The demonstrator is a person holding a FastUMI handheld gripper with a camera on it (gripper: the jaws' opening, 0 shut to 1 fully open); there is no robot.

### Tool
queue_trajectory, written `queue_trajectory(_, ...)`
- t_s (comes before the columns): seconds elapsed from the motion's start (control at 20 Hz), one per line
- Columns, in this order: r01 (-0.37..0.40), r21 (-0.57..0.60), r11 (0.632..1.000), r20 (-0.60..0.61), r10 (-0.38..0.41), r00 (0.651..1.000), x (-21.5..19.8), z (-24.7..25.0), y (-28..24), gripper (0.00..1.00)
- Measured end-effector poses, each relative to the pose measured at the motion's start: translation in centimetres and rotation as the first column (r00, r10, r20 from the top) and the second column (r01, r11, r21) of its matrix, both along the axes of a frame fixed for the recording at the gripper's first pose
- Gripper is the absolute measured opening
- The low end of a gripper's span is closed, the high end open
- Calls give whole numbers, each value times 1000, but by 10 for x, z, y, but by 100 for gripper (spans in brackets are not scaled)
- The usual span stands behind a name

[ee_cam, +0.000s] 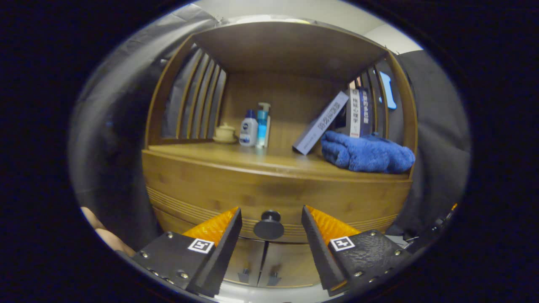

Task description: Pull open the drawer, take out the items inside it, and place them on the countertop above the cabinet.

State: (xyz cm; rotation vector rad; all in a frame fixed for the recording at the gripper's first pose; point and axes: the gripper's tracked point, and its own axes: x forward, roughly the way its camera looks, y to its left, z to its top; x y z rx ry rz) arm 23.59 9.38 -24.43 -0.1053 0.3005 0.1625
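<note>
Tongs (269,225) stand open, their fingers (229,235) apart on either side of the drawer knob (268,225), touching nothing. That dark round knob sits on the closed drawer (269,195) of the wooden cabinet (168,176). Below the knob are two small doors (263,261). Above the knob lies the surface (236,158), carrying a blue towel (366,153) to the right, leaning books (337,120) behind it, and, farther back to the left, bottles (254,126) and a small lidded pot (224,132).

Ribbed jaws on screwed blocks (271,252) bearing square markers.
</note>
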Motion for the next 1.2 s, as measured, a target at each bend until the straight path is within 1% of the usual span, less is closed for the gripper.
queue_trajectory(0.05,1,-2,1000,-22,-1,1000,4,-9,0,73)
queue_trajectory(0.15,-3,37,999,-49,5,999,7,-15,9,59)
queue_trajectory(0.25,13,8,1000,-62,-13,998,13,-15,10,45)
queue_trajectory(0.3,19,-4,1000,-75,-20,997,12,-15,11,44)
queue_trajectory(0.35,31,-1,1000,-95,-31,995,12,-17,11,41)
queue_trajectory(0.4,46,8,999,-113,-44,993,11,-18,9,40)
queue_trajectory(0.5,54,56,997,-142,-46,989,17,-19,10,34)
queue_trajectory(0.6,75,82,994,-175,-59,983,12,-19,9,34)
queue_trajectory(0.65,77,72,994,-178,-63,982,14,-20,9,27)
queue_trajectory(0.9,68,80,994,-188,-52,981,5,-17,6,27)
queue_trajectory(1.0,63,89,994,-186,-45,982,-19,-12,2,27)
queue_trajectory(1.2,56,76,995,-179,-42,983,-42,-8,1,27)
